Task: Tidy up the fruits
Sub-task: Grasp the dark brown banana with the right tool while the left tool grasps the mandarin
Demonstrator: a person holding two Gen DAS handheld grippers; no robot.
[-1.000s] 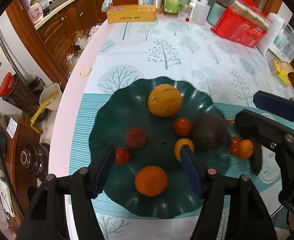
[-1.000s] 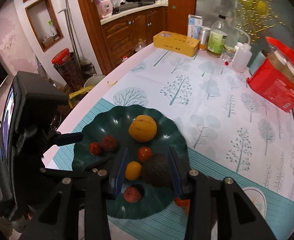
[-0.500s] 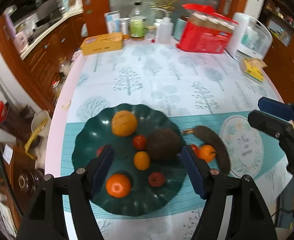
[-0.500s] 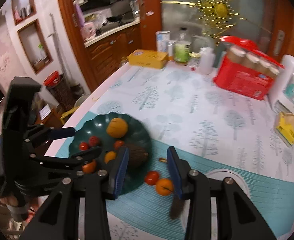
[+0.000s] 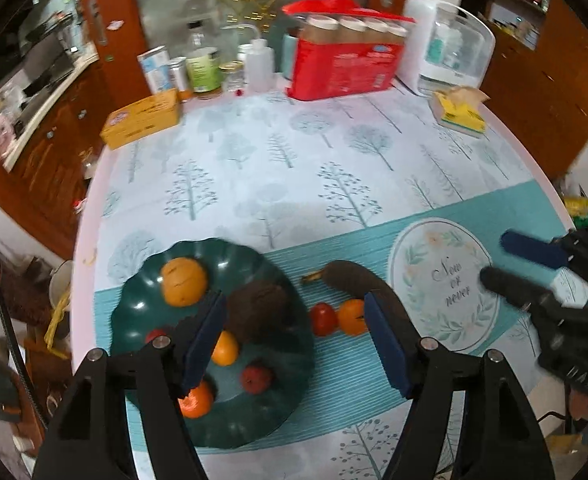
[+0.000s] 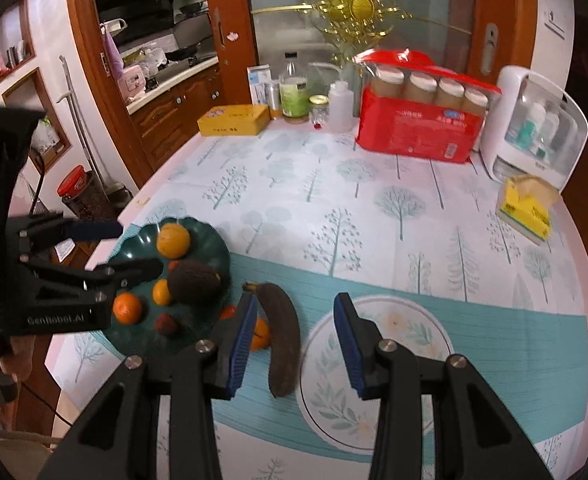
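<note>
A dark green scalloped plate (image 5: 142,292) (image 6: 134,334) at the table's left front holds a yellow-orange fruit (image 5: 184,281), a dark brown avocado (image 5: 258,312) (image 6: 194,282), oranges and small red fruits. Right of the plate on the cloth lie a blackened banana (image 5: 353,278) (image 6: 282,336), a small tomato (image 5: 322,319) and a small orange (image 5: 351,317). My left gripper (image 5: 294,344) is open and empty above the plate's right edge. My right gripper (image 6: 294,336) is open and empty, raised over the banana; it also shows in the left wrist view (image 5: 513,264).
A round printed coaster (image 5: 441,284) (image 6: 373,372) lies right of the banana. At the back stand a yellow box (image 5: 142,122), bottles (image 5: 204,68), a red pack of jars (image 5: 343,62), a white container (image 5: 449,48) and a yellow tissue pack (image 5: 459,112). The table edge runs along the left.
Both grippers have pulled back and up from the plate, and the views swung right. The banana, tomato and small orange beside the plate now show fully. Both grippers stay open.
</note>
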